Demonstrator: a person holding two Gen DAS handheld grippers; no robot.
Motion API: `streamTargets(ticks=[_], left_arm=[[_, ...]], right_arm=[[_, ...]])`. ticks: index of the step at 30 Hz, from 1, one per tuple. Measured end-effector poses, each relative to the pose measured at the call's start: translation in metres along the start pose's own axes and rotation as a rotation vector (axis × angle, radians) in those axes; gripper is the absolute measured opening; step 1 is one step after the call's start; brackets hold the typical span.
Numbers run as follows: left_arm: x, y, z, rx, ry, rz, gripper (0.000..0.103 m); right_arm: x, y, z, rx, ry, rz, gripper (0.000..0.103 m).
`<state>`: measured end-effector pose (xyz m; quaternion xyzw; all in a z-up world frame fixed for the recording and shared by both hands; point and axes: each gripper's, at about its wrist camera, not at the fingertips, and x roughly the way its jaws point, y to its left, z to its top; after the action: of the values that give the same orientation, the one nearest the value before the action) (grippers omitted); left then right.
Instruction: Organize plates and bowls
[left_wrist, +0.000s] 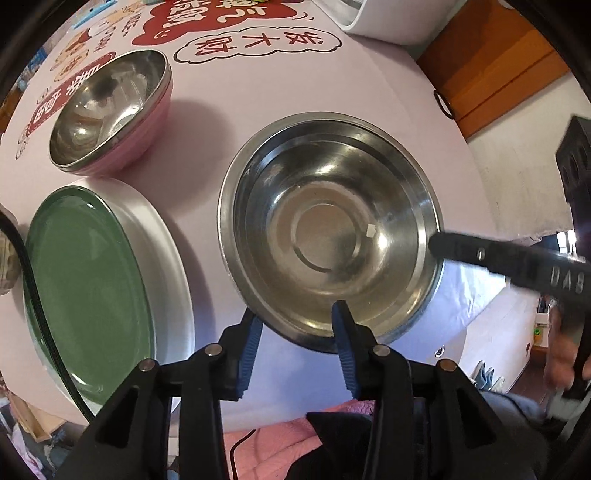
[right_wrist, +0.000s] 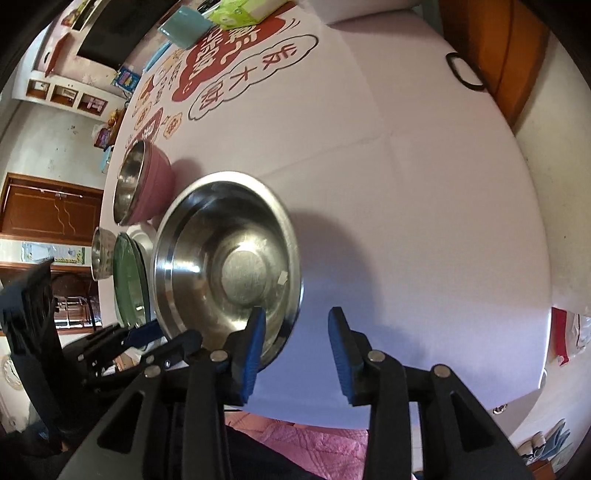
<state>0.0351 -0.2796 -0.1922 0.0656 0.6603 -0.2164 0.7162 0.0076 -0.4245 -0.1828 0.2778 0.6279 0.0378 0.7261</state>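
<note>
The steel basin (left_wrist: 328, 225) sits on the table (left_wrist: 280, 92) by the green plate (left_wrist: 88, 291) stacked on a white plate (left_wrist: 162, 258); the pink bowl (left_wrist: 110, 110) remains apart. Left gripper (left_wrist: 297, 332) straddles the basin's near rim, fingers parted, seemingly not pinching; right gripper (right_wrist: 297, 339) likewise, empty.

Table (left_wrist: 303, 88) with bowls (left_wrist: 332, 229), plate (left_wrist: 88, 288)

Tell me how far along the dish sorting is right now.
Done: the green plate lies stacked on the white plate. In hand: nothing gripped; the left gripper and right gripper are open at the steel bowl's rim, and the bowl sits on the table. Left: the steel bowl and pink bowl stand apart, unstacked.
</note>
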Motion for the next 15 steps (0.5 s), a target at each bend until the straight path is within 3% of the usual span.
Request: streamTargets(ticks=[3,5,15], left_arm=[[-0.004,0.000,-0.003,0.008,0.005,0.011,0.045],[-0.009,0.001,-0.003,0.011,-0.004,0.024,0.045],[-0.046,0.015,-0.002,0.024,-0.098,0.022,0.055]], right_arm=[[-0.003,0.001,0.005,0.003,-0.015,0.007,0.050],[-0.004,0.004,0.009,-0.002,-0.026,0.014,0.053],[-0.014,0.030,0.019,-0.029,-0.139,0.020,0.053]])
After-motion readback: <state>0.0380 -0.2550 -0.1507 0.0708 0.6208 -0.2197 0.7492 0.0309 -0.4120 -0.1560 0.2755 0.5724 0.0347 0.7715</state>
